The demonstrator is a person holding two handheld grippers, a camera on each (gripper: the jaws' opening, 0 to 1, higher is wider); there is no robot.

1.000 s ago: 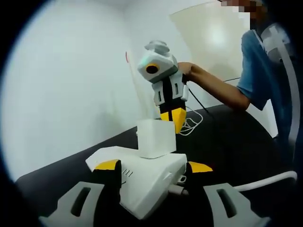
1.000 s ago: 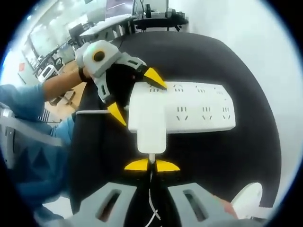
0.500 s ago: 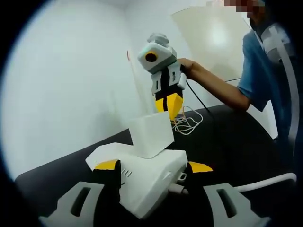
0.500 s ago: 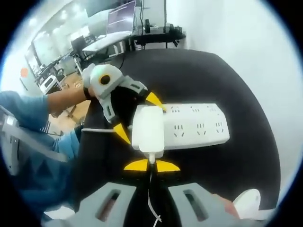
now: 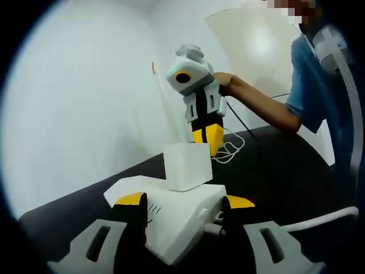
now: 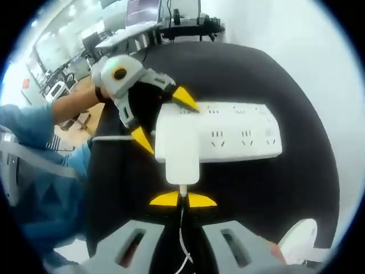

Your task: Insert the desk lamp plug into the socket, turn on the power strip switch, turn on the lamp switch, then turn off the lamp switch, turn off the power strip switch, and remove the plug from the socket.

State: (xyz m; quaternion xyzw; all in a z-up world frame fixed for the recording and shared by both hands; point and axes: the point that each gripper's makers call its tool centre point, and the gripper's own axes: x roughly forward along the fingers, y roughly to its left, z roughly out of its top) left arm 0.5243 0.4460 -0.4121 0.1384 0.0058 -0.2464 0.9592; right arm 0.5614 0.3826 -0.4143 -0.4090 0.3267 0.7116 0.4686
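Note:
A white power strip (image 5: pixel 177 222) lies on the black table, and my left gripper (image 5: pixel 185 200) is shut on its end, one yellow tip on each side. On the strip's top stands the lamp's white block plug (image 5: pixel 187 165), upright. My right gripper (image 5: pixel 208 140) comes down onto it from above. In the right gripper view, the right gripper (image 6: pixel 182 200) is shut on the plug (image 6: pixel 179 151) at its cable end. The plug sits at the left end of the strip (image 6: pixel 245 134), beside the left gripper (image 6: pixel 164 118).
A coil of white cable (image 5: pixel 228 149) lies on the black table (image 5: pixel 285 177) behind the strip. A white round object (image 6: pixel 302 240) sits at the table's near right. A person in a blue sleeve (image 5: pixel 313 74) stands at the table. White wall runs close behind.
Half a second ago the plug was lifted and tilted above the strip. It now stands straight and low on the strip again, with the right gripper lower too. The left gripper has held still.

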